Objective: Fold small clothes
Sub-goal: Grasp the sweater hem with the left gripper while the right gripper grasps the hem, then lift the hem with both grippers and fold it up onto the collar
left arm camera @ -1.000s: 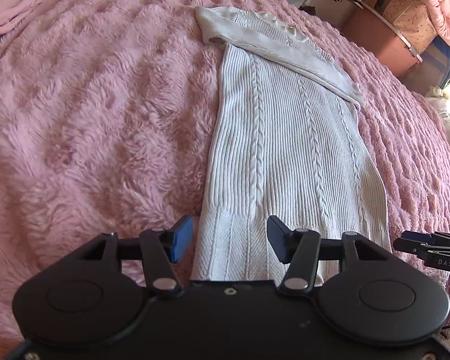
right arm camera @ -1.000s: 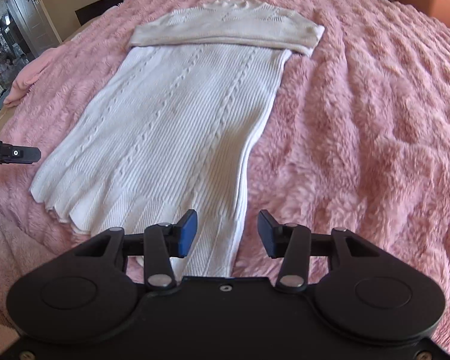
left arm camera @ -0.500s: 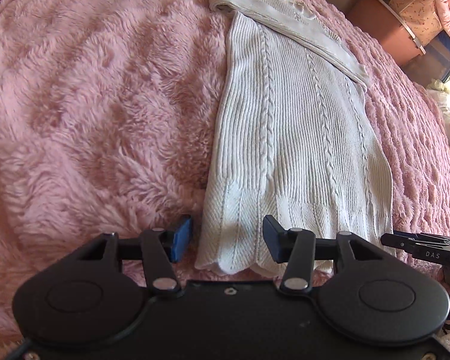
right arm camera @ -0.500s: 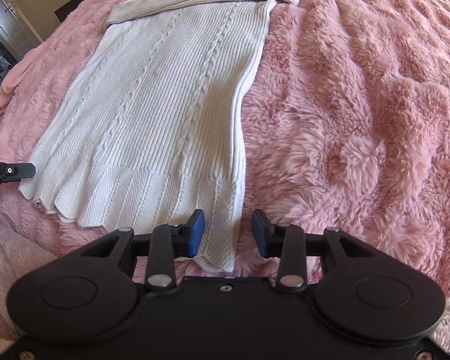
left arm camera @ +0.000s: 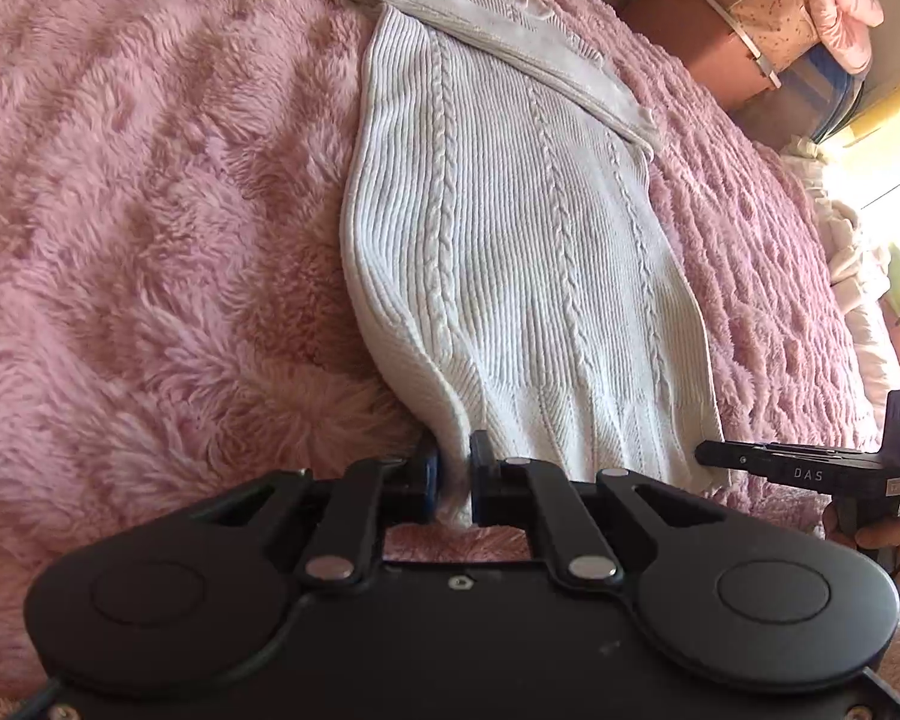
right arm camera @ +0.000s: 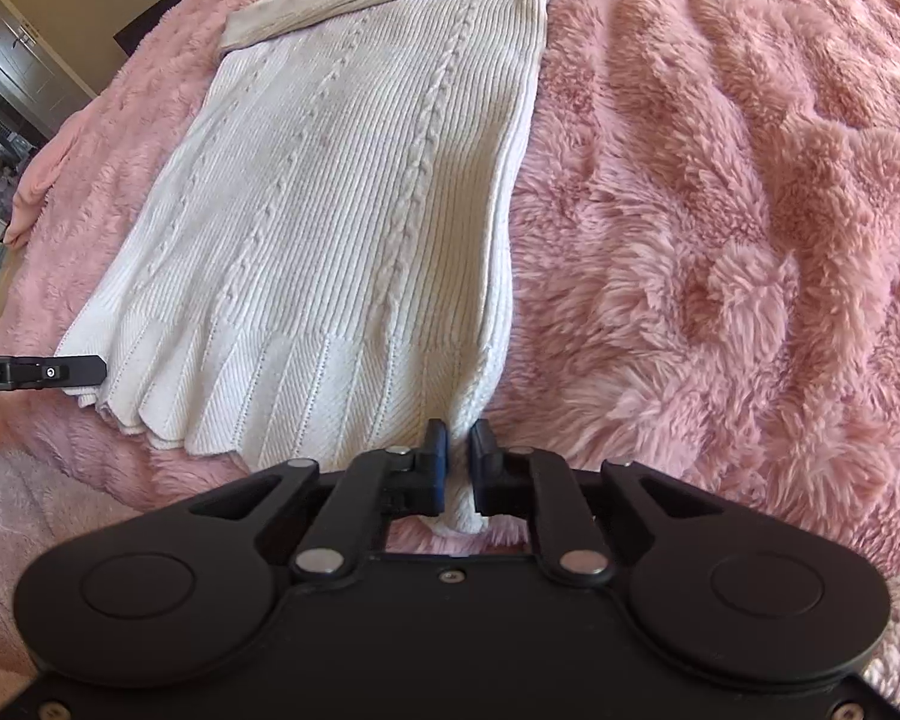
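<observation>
A white cable-knit dress (left arm camera: pixel 510 252) (right arm camera: pixel 354 204) lies flat on a fluffy pink blanket (left arm camera: pixel 138 240) (right arm camera: pixel 720 210), its sleeves folded across the far top. My left gripper (left arm camera: pixel 453 468) is shut on the near left corner of the hem, the knit bunched between its pads. At the near right corner of the hem my right gripper (right arm camera: pixel 457 450) is shut on the fabric in the same way. Each gripper shows as a black bar in the other view: the right gripper (left arm camera: pixel 798 468) and the left gripper (right arm camera: pixel 42 372).
Boxes and a pink quilted item (left arm camera: pixel 810 12) are stacked beyond the bed at the far right. A pink garment (right arm camera: pixel 36 180) lies at the bed's left edge, with a doorway (right arm camera: pixel 6 96) behind it. A hand (left arm camera: pixel 870 534) holds the right gripper's handle.
Both grippers tilted down toward the hem and shut on its two near corners; the fabric there now bunches up between the pads. Earlier both stood open over the hem.
</observation>
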Motion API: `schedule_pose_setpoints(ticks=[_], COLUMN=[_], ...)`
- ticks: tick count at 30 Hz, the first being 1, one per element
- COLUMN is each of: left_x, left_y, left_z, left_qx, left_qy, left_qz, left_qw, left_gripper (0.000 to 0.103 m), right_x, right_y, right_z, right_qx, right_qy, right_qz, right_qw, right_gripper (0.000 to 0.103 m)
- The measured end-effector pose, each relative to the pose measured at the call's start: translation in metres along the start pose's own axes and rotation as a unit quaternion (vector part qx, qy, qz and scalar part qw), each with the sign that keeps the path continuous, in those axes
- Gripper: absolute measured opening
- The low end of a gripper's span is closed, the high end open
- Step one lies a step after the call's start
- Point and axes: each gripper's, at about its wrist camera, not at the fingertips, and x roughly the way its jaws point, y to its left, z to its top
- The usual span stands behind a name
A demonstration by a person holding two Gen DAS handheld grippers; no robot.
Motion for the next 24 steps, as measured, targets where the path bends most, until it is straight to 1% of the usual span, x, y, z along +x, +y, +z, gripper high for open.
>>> schedule_pose_setpoints(ticks=[3,6,10,12,14,18,24], left_x=[-0.013,-0.025,-0.035,-0.037,-0.04,-0.041,-0.029], left_y=[0.0,-0.001,-0.003,-0.006,-0.008,-0.008,-0.006], left_z=[0.006,0.016,0.041,0.063,0.087,0.146,0.227], left_qx=[-0.016,-0.027,-0.04,-0.041,-0.034,-0.031,-0.025], left_qy=[-0.02,-0.043,-0.072,-0.087,-0.105,-0.137,-0.149], left_qz=[-0.029,-0.055,-0.097,-0.108,-0.114,-0.123,-0.115], left_qw=[0.9993,0.9972,0.9919,0.9895,0.9874,0.9824,0.9818], left_gripper=[0.006,0.006,0.006,0.006,0.006,0.006,0.006], right_x=[-0.014,-0.028,-0.047,-0.053,-0.057,-0.062,-0.053], right_y=[-0.006,-0.011,-0.016,-0.019,-0.02,-0.024,-0.041], right_z=[0.003,0.011,0.033,0.049,0.07,0.116,0.187], right_qx=[0.022,0.041,0.064,0.074,0.079,0.077,0.089], right_qy=[-0.008,-0.021,-0.052,-0.069,-0.089,-0.13,-0.17], right_qz=[0.021,0.052,0.093,0.111,0.121,0.115,0.102], right_qw=[1.0,0.998,0.992,0.989,0.986,0.982,0.976], right_gripper=[0.009,0.008,0.008,0.008,0.008,0.008,0.008])
